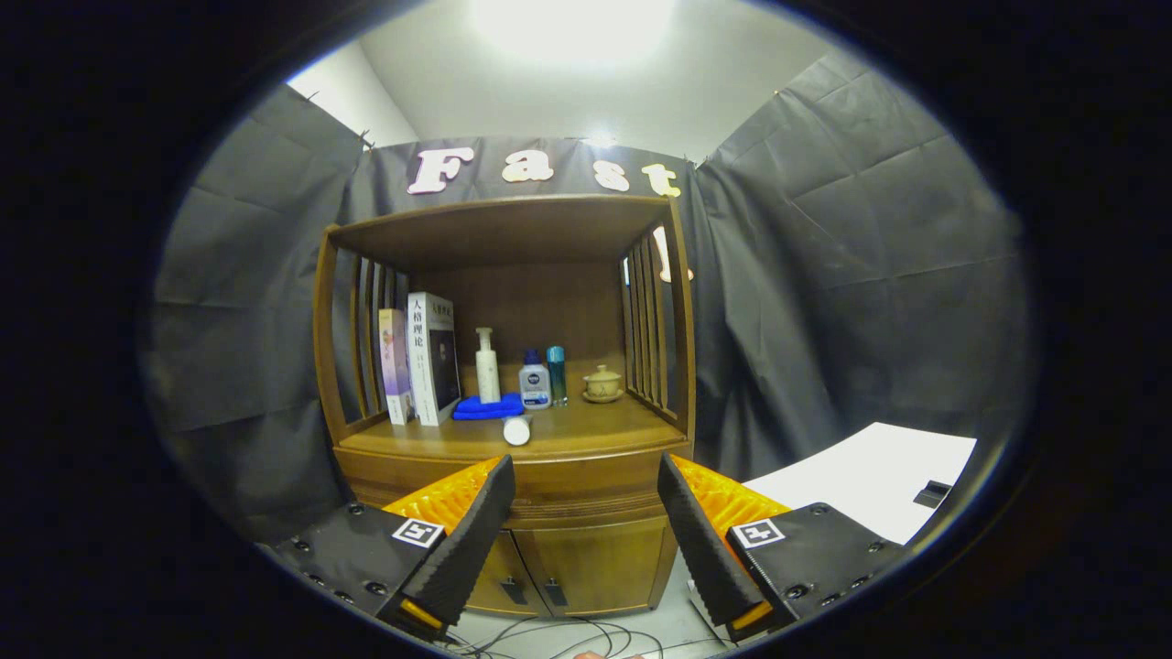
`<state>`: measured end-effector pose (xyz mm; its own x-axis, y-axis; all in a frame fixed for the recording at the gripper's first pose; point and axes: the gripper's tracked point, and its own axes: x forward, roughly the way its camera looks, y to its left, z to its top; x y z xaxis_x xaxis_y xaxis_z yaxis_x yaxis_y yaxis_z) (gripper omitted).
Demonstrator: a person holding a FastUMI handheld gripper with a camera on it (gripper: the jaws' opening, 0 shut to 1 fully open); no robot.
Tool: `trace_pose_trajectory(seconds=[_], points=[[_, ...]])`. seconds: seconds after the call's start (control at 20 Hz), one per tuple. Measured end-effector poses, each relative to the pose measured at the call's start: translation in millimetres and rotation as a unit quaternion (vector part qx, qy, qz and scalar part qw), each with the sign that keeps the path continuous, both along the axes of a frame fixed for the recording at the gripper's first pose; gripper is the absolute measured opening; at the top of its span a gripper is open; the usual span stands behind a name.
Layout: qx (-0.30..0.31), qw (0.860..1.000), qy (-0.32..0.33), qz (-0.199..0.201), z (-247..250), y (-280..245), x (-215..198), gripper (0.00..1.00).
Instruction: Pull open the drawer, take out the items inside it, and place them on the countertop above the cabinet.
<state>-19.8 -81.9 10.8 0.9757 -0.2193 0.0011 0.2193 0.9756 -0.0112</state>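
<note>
on the countertop [586, 430] stand two books [417, 361] and three bottles [534, 380]; claw [586, 490] spread apart, empty.

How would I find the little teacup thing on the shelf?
Look at the brown wooden cabinet beyond the open gripper. On its countertop, past the bottles, sits a small tan lidded teacup on a saucer. It alone is round, squat and beige.
</note>
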Motion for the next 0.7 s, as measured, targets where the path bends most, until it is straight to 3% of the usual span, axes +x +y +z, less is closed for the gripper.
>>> trace_pose_trajectory(seconds=[0.15, 0.7], points=[[-0.001, 1.000, -0.022, -0.002, 15, -5, -7, 0.98], [0.025, 0.999, -0.013, 0.022, -7, -1, -11, 0.98]])
